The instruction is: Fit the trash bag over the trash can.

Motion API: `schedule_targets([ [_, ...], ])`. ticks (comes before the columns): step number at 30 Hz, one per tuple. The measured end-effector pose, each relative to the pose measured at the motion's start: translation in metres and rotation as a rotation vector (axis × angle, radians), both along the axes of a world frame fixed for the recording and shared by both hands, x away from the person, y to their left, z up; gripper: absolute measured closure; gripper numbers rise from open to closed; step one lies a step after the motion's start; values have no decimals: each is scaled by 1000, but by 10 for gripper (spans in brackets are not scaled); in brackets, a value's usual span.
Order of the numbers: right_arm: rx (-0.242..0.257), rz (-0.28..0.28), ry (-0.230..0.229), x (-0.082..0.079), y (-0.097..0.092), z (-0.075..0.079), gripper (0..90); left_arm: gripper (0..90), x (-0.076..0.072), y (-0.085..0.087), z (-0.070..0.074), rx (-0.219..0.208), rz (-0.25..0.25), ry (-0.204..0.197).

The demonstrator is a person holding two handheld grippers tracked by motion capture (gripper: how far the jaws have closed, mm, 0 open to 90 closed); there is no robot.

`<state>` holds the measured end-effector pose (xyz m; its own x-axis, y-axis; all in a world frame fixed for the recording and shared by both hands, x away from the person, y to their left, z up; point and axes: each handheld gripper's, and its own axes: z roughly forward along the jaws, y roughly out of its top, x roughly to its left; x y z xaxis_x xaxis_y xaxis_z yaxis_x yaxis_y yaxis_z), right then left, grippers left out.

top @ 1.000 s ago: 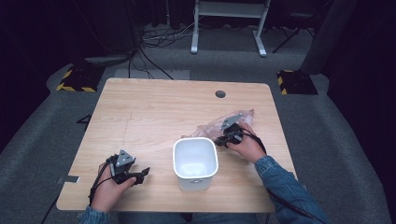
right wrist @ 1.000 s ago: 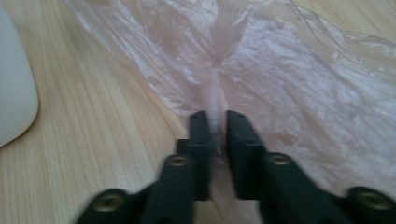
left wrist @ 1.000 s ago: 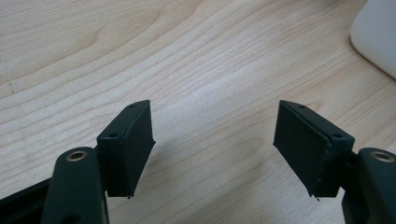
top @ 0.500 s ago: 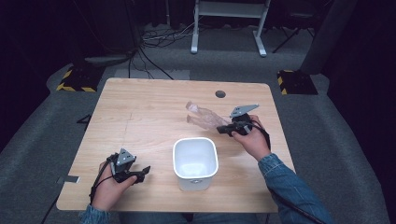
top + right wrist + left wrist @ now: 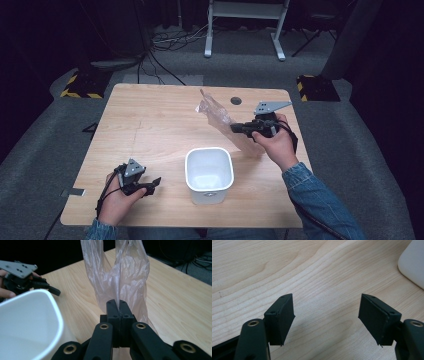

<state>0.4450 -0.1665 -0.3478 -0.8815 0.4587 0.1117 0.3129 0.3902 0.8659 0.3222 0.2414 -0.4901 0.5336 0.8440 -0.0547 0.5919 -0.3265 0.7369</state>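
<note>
Between the jaws of our right gripper (image 5: 235, 128) we hold a thin, clear plastic bag (image 5: 216, 113). The jaws are pressed together on a pinch of its film, as the right gripper view shows (image 5: 119, 305), and the rest of the bag (image 5: 117, 277) rises crumpled ahead of them and spreads beyond the tips. In the high view the bag stretches up and away from the gripper toward the far side of the wooden table (image 5: 150, 125), with a trailing part hanging below the gripper toward the tabletop.

Just to the near-left of that gripper stands the white bin (image 5: 209, 174), open side up; in the right gripper view its rim (image 5: 53, 302) curves close beside the jaws, apart from the bag.

Our left gripper (image 5: 154, 183) rests low at the near left edge of the table, well apart from the bag and to the left of the bin. Its jaws stand wide with bare wood between them (image 5: 327, 312), and a corner of the bin (image 5: 412, 265) shows ahead and to the right of them.
</note>
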Motion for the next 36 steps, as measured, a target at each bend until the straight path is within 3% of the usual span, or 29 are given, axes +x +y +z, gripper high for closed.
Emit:
schedule_targets([
  [11,73,46,-37,-22,9,40,900,285,0,1,0,-3,1,8],
  [19,69,87,-90,-42,21,64,900,285,0,1,-1,1,4,7],
  [36,115,169,-127,-88,49,103,900,283,2,2,-2,-1,5,5],
])
